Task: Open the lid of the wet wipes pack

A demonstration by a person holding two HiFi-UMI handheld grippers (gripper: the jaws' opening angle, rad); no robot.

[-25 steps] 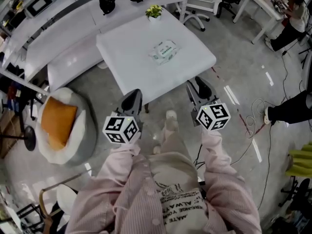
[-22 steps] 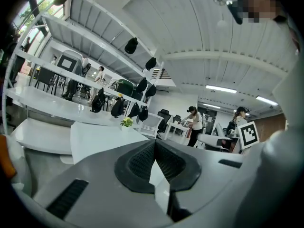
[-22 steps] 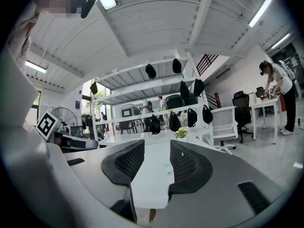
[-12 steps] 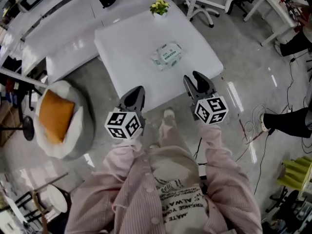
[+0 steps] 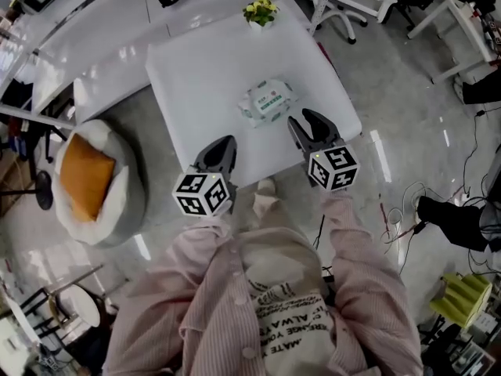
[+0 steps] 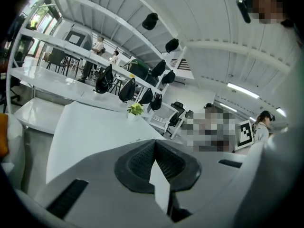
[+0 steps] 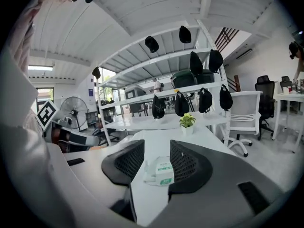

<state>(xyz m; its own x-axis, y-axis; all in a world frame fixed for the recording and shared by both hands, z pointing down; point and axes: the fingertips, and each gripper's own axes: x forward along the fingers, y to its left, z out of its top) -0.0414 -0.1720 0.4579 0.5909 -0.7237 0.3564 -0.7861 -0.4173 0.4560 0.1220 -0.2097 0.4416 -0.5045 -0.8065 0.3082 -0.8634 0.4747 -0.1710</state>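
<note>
The wet wipes pack (image 5: pixel 270 102) is showing white with a green label, lying pale on the white table (image 5: pixel 196 77). At the far edge the plant (image 5: pixel 261 9) is glowing yellow-green in a white pot. The left gripper (image 5: pixel 225 142) and right gripper (image 5: pixel 304 118) are both wearing dark grey jaws and cubes patterned in black-and-white squares. The sleeves (image 5: pixel 352 245) are running pink with fine stripes. Off left, an orange cushion (image 5: pixel 84 175) is blazing on a white-grey beanbag (image 5: pixel 131 206), and the floor (image 5: pixel 407 92) is shining grey.
</note>
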